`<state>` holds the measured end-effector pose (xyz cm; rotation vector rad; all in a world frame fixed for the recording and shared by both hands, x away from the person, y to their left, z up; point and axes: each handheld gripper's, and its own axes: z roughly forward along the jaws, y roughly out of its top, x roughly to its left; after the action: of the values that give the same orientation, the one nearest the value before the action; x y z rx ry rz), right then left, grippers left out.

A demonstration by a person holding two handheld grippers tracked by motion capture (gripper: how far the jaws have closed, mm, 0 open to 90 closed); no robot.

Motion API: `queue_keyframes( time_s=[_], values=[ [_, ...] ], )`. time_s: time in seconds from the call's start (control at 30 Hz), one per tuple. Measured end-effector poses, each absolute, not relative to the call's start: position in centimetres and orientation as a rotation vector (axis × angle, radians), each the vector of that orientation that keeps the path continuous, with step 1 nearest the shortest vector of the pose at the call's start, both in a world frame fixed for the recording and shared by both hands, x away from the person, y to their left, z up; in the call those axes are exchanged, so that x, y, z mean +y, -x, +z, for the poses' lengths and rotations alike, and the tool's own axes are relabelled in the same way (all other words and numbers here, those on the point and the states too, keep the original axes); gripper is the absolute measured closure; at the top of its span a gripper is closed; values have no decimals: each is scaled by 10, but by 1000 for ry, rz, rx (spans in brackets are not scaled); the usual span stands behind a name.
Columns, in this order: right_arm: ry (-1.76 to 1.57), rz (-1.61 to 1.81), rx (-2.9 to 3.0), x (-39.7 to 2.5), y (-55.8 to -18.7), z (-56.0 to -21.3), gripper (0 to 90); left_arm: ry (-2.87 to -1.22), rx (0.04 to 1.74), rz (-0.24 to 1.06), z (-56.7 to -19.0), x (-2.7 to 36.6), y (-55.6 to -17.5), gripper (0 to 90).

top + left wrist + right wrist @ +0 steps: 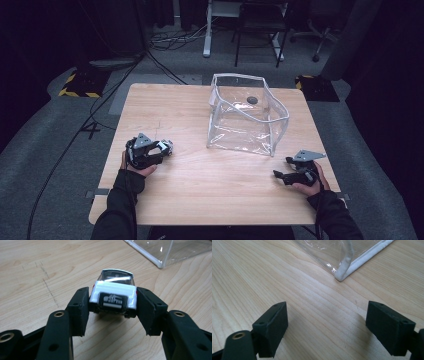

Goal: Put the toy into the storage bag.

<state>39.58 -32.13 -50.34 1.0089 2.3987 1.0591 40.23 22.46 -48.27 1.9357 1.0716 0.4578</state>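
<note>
Left of the clear bag [247, 115], well apart from its near corner, the toy car [113, 293] sits between your left tongs [112, 311], its rear plate facing back toward the camera and its windscreen aimed away. The pads [80, 308] stand at the car's flanks, the left one touching or nearly so; on the right a thin gap may remain, so I judge the grip as closing rather than firm, and I cannot tell whether the wheels bear on the tabletop [200, 185] or hang just above it. Holding the car by its sides keeps it level and lets the roof pass cleanly under a rim.

The bag stands upright with its white-trimmed mouth open upward, which suits a drop from above. A small dark thing [252, 100] shows through its far wall; whether it lies inside or behind, I cannot say.

Your right tongs [327, 322] rest low, right of the bag's near corner [340, 275], spread wide on nothing, likely placed to steady the soft wall.
</note>
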Motion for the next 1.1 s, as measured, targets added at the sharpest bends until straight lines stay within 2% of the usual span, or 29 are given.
queue_keyframes(
  time_s=[0.6, 1.1],
  values=[
    [-1010, 1059, 2398, -321, -396, -503, 181, -1895, 1030, 486, -462, 221, -405, 470],
    [-1013, 1058, 2396, -321, -395, -503, 181, -1893, 1014, 518, -424, 214, -437, 470]
  ],
)
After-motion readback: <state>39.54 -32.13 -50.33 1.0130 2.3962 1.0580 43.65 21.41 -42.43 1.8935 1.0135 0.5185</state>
